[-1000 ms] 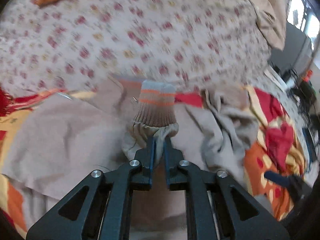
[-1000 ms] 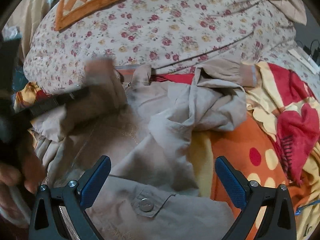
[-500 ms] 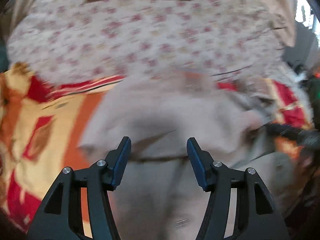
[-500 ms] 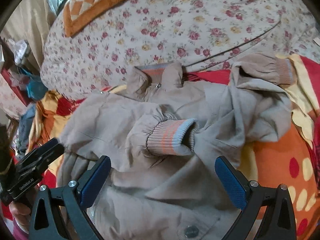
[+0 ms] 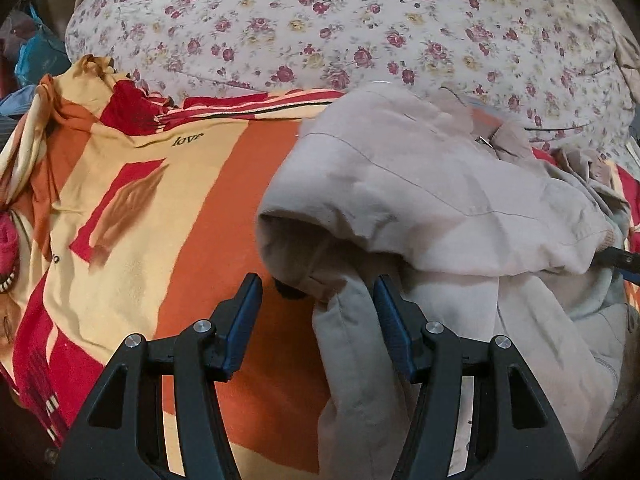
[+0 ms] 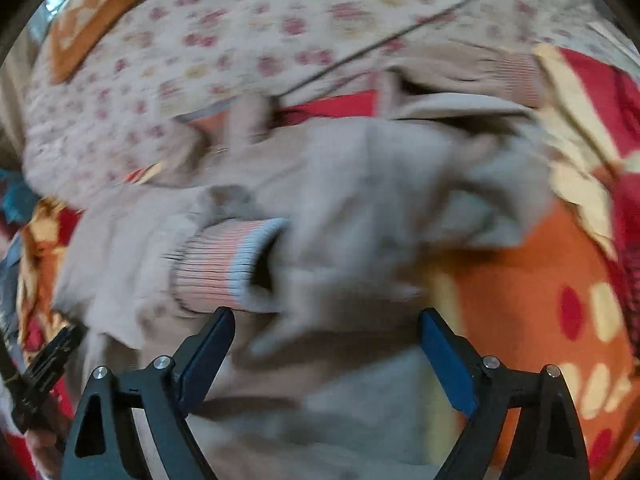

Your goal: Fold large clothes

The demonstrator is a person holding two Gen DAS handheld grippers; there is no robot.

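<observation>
A beige jacket [image 5: 432,200] lies on a patterned blanket [image 5: 168,216]. Its left sleeve is folded across the body, the striped ribbed cuff [image 6: 228,264] near the middle in the right wrist view. My left gripper [image 5: 316,292] is open and empty at the jacket's left edge, a fold of side fabric between its fingers. My right gripper [image 6: 324,328] is open wide and empty, low over the jacket body [image 6: 360,216] just below the cuff. The other sleeve [image 6: 472,76] lies bunched at the upper right. The left gripper shows at the lower left of the right wrist view [image 6: 44,364].
A floral duvet [image 5: 340,28] rises behind the jacket, with an orange checked cushion [image 6: 104,4] on it. The orange, red and yellow blanket [image 6: 552,288] spreads to both sides. Piled cloth sits at the far left [image 5: 24,56].
My left gripper let go of the sleeve cuff, opened, and moved left to the jacket's side edge. The sleeve now lies across the body. My right gripper moved closer, toward the cuff.
</observation>
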